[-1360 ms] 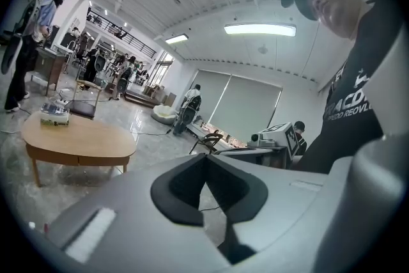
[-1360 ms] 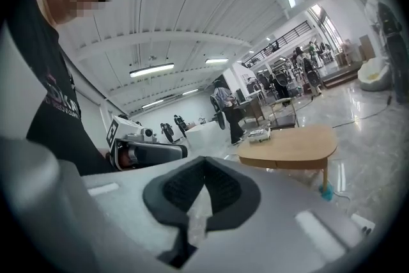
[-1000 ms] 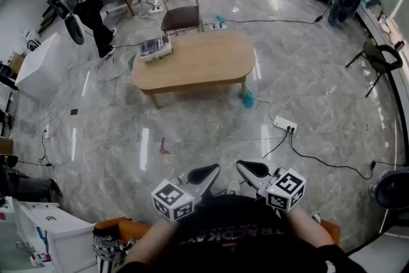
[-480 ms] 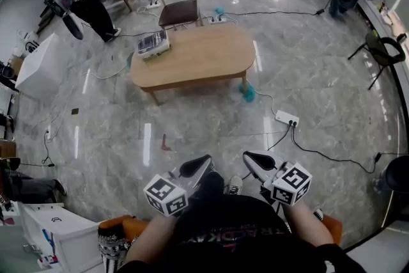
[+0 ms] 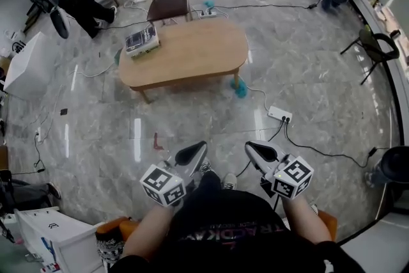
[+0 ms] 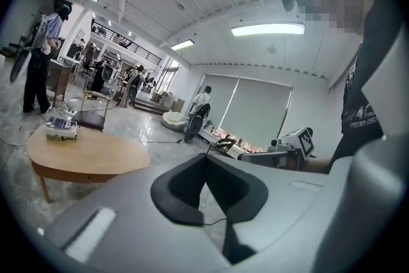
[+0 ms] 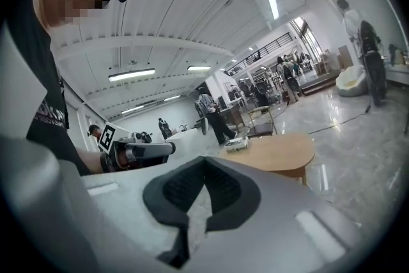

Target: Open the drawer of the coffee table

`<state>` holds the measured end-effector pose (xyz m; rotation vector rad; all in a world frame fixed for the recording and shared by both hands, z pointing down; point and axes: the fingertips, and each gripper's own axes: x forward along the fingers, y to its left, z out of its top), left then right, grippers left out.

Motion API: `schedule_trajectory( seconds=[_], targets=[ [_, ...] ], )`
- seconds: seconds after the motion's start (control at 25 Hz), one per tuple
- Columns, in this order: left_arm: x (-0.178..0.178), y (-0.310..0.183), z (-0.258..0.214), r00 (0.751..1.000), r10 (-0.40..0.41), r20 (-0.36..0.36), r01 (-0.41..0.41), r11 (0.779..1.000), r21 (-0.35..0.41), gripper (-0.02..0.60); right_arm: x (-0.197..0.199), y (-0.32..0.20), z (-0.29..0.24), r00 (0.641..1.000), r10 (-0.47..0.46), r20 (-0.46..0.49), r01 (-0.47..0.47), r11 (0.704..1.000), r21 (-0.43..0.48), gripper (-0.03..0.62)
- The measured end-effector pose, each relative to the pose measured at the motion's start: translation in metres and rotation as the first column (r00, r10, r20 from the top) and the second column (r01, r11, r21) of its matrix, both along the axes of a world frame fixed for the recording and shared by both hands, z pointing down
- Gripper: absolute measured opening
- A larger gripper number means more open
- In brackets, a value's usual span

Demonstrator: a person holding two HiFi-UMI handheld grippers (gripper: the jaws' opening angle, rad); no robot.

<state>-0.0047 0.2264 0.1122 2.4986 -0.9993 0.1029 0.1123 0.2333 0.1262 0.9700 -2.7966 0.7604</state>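
My 2 claws are both pinched fully closed, pads meeting at the tips with nothing between them. The left gripper [image 5: 195, 151] and the right gripper [image 5: 255, 150] hold nothing and touch nothing. They sit side by side, well short of the coffee table [image 5: 185, 51], both aimed roughly toward it across the marble floor [image 5: 192, 118].

The table is an oval wooden top on legs. Its long axis runs left to right across the head view, with 1 long side turned toward me. I cannot make out a drawer front on that side from any view.

A flat printed item [image 5: 142, 39] lies on the table's left end, too small to identify. A chair [image 5: 167, 3] stands just behind the table, and a white power strip [image 5: 279, 114] lies between the table and my right gripper.
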Motion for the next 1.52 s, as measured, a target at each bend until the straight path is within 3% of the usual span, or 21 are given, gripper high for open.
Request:
schedule_trajectory(
  seconds=[0.36,0.56,0.84,1.2,1.52],
  targets=[
    [-0.021,-0.043,0.003,0.999,0.033,-0.014,-0.033,0.999,-0.018,0.006,-0.019,-0.054,-0.001,0.998,0.06,-0.012,-0.06,0.998,-0.01,0.002],
    [-0.051,-0.068,0.007,0.999,0.015,0.03,-0.016,1.0,0.012,0.006,-0.034,-0.089,0.002,0.996,0.088,-0.026,-0.088,0.996,-0.002,0.002],
    [-0.099,-0.1,0.012,1.0,0.005,0.023,-0.005,1.0,0.01,0.006,-0.067,-0.13,0.0,0.992,0.116,-0.05,-0.115,0.993,0.018,0.002],
    [-0.147,-0.123,0.024,1.0,-0.025,0.01,0.025,1.0,0.009,0.006,-0.099,-0.15,0.002,0.986,0.144,-0.085,-0.14,0.989,0.049,0.002],
    [-0.167,-0.139,0.032,0.997,-0.071,0.016,0.071,0.997,0.007,0.006,-0.091,-0.167,0.008,0.978,0.171,-0.117,-0.165,0.984,0.061,0.002]
  ],
)
